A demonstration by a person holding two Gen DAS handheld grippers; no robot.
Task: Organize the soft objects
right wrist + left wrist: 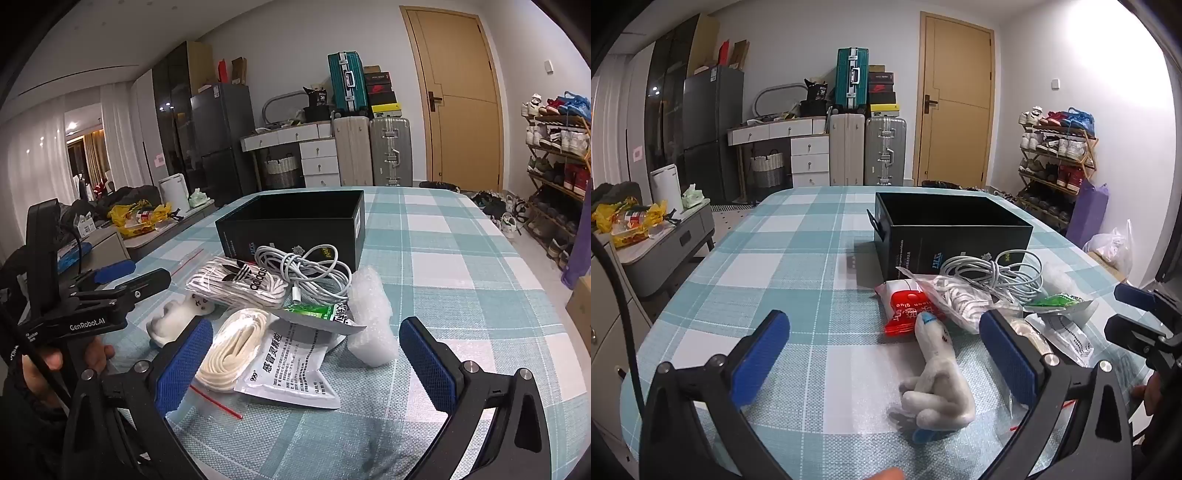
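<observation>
Left claw [882, 365]: blue ribbed pads spread wide apart, nothing gripped; the white felt toy [936, 384] lies on the cloth between them.
Right claw [306, 360]: pads equally wide, empty, over a white medicine sachet [295, 373] and cream laces [231, 354].
Counter [783, 266]: rounded top under a woven teal-and-white check cloth.
Soft pile: red packet [905, 310], bagged Adidas laces [240, 284], coiled white cable [310, 273], bubble wrap [371, 317], green sachet [314, 312], all clustered just before the box.
Box [295, 221]: black, rectangular, open-topped.
Room: tan door [956, 103], stacked suitcases [868, 144], shoe rack [1056, 162].
</observation>
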